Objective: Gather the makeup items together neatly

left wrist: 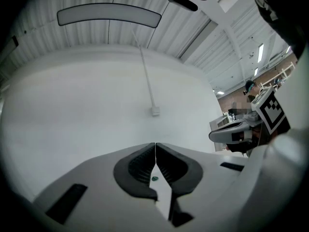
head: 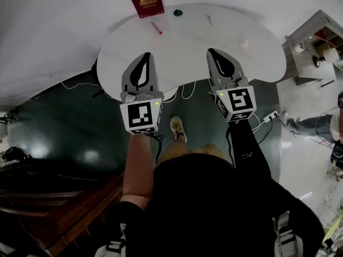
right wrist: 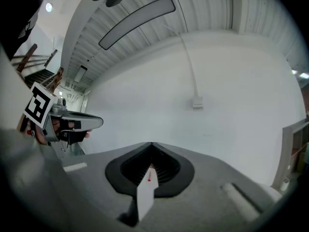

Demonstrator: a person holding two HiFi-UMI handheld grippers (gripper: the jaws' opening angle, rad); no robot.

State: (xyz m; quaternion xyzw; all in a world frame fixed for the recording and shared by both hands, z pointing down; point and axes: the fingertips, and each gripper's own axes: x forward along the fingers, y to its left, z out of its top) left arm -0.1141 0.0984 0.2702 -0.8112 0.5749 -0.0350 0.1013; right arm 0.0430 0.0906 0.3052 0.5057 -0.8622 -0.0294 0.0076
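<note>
On the white table (head: 214, 63) lie a dark red box (head: 146, 1), a thin red stick (head: 156, 28), a small dark green round item (head: 178, 13), a short pale stick (head: 209, 20) and a faint pinkish item (head: 245, 43). My left gripper (head: 144, 55) hovers over the table's near edge, its jaws shut and empty. My right gripper (head: 211, 51) is beside it, shut and empty too. In the left gripper view the closed tips (left wrist: 155, 144) face a white wall, and the green item (left wrist: 154, 179) shows below them. In the right gripper view the tips (right wrist: 151, 144) meet above the red stick (right wrist: 149, 177).
A shelf unit (head: 316, 42) stands right of the table. Cables and a power strip (head: 270, 115) lie on the dark floor beneath. Dark wooden furniture (head: 53, 208) fills the lower left. The person's shoe (head: 178, 128) is on the floor just under the table's edge.
</note>
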